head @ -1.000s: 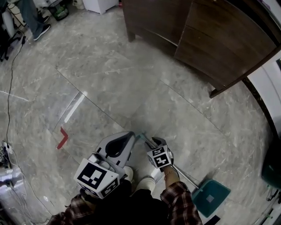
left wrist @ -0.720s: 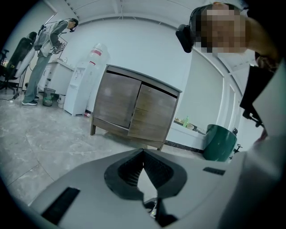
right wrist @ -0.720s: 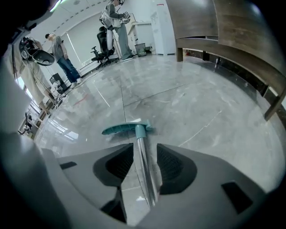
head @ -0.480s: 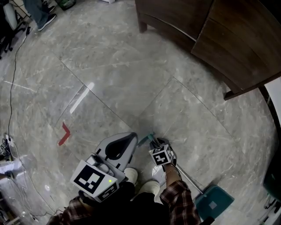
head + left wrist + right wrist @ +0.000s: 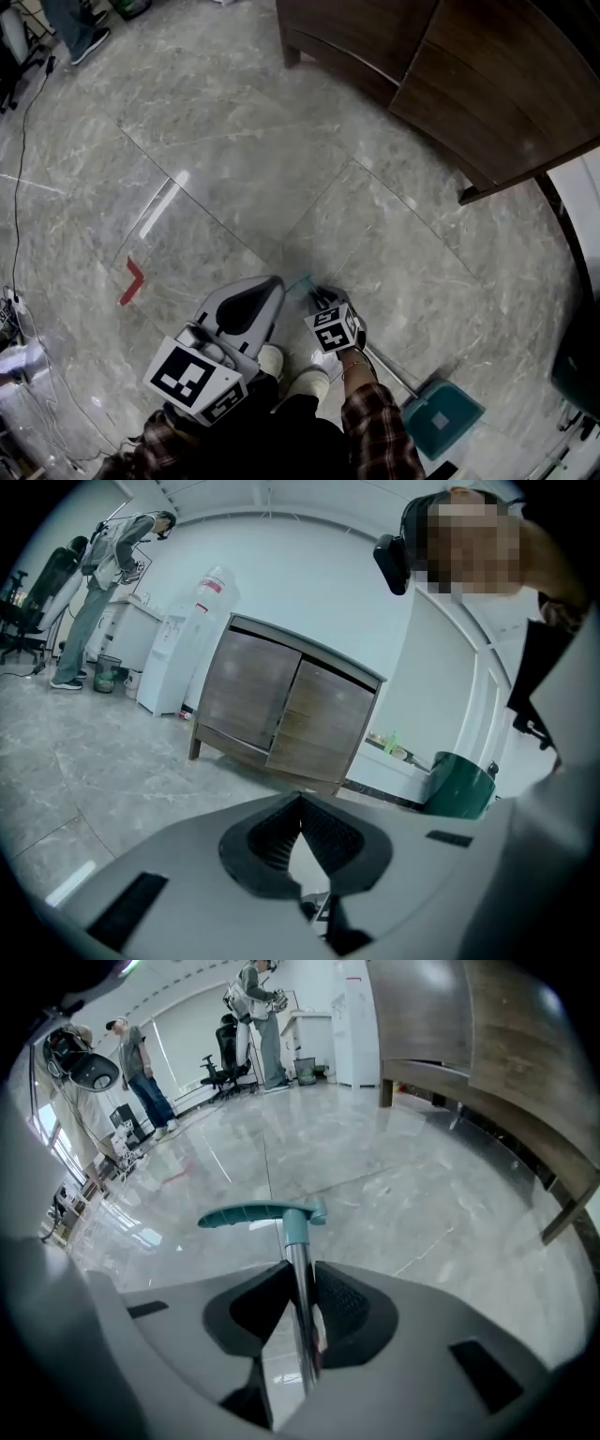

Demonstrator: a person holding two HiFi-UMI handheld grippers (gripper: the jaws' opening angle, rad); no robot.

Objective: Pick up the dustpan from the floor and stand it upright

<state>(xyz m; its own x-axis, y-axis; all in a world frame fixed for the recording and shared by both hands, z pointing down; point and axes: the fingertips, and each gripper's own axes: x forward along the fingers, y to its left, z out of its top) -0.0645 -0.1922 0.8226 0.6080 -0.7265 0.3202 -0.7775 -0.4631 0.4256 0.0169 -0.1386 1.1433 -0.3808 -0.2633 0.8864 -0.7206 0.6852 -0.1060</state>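
Jaws of the right gripper [image 5: 302,1269] have just been closing and now clamp the metal pole [image 5: 306,1335] of the dustpan [image 5: 441,417], just below its teal grip [image 5: 253,1215]. The scoop end of the dustpan lies on the floor [image 5: 234,150] near the person's right sleeve [image 5: 370,422], and the pole slants from there up to the gripper. Beside it is the left gripper [image 5: 300,797], its jaws pressed together with nothing between them. Farther away stands a brown wooden cabinet [image 5: 450,75].
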